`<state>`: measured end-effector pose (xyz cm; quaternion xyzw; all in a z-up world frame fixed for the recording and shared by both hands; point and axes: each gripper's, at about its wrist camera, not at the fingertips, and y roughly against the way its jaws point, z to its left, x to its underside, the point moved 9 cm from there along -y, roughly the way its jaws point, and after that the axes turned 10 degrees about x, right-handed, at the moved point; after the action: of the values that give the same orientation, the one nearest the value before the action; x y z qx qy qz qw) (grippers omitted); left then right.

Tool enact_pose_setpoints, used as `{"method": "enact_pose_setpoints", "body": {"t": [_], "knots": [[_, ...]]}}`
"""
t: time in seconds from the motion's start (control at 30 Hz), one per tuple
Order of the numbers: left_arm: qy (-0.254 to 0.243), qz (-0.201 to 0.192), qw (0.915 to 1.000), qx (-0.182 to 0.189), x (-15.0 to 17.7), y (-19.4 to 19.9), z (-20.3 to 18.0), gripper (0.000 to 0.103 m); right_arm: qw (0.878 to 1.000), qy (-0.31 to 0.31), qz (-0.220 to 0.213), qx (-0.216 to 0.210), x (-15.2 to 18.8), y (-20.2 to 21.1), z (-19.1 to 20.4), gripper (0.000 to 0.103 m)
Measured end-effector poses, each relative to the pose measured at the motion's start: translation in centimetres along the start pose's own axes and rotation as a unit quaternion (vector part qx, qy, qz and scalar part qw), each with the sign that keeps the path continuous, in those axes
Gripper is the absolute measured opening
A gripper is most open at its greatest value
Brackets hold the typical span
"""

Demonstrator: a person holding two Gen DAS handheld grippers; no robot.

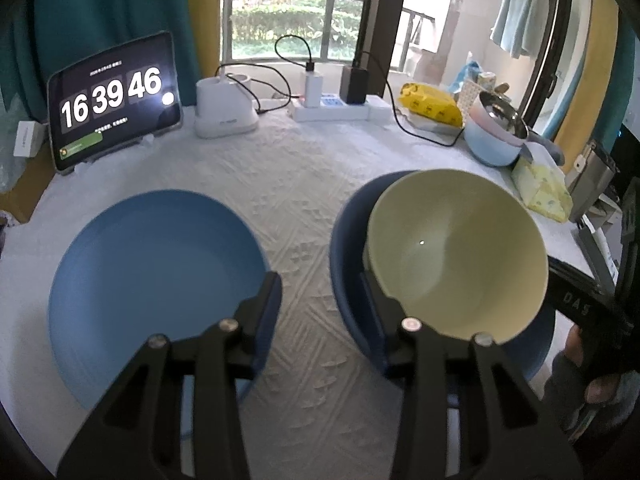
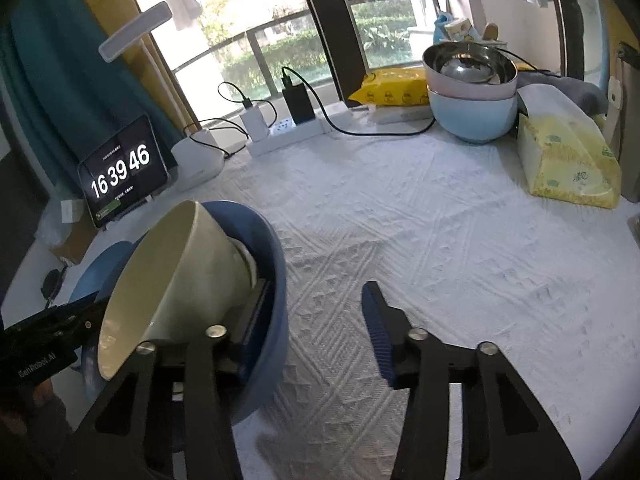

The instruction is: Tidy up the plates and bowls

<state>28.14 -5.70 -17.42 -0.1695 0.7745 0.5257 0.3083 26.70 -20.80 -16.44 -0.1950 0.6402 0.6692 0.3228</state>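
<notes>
Bowl (image 2: 176, 276) in pale green leans tilted inside the dark blue bowl (image 2: 268, 304); ease it flat. Left gripper (image 1: 320, 304) and right gripper (image 2: 316, 316) stand open, holding nothing.

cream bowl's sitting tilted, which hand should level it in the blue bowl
Right, probably: the right gripper has one finger inside the blue bowl, under the tilted cream bowl; the left gripper hangs open between blue plate and bowl.

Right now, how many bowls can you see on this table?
4: a cream bowl tilted inside a dark blue bowl up front; a steel-lined pink bowl stacked on a light blue bowl at the back. More may hide between.
</notes>
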Motion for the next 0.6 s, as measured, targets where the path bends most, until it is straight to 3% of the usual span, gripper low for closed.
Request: {"method": "enact_pose_setpoints", "body": {"t": [0.1, 0.2, 0.3, 0.4, 0.6], "knots": [[-0.004, -0.01, 0.9999, 0.002, 0.0, 0.1, -0.6, 0.023, 1.0, -0.006, -0.001, -0.002, 0.0, 0.1, 0.2, 0.039], [-0.035, -0.022, 0.9989, -0.022, 0.0, 0.2, -1.4, 0.014, 1.0, -0.005, -0.001, -0.005, 0.0, 0.1, 0.5, 0.033], [-0.048, -0.033, 0.9975, -0.041, 0.0, 0.4, -1.8, 0.014, 1.0, -0.001, 0.002, -0.01, 0.0, 0.2, 0.8, 0.022], [-0.039, -0.036, 0.9979, -0.036, 0.0, 0.5, -1.6, 0.013, 1.0, 0.005, 0.002, -0.014, -0.1, 0.3, 1.4, 0.011], [-0.037, -0.032, 0.9981, -0.036, 0.0, 0.5, -1.5, 0.013, 1.0, -0.001, 0.005, -0.015, -0.1, 0.2, 1.7, 0.009]]}}
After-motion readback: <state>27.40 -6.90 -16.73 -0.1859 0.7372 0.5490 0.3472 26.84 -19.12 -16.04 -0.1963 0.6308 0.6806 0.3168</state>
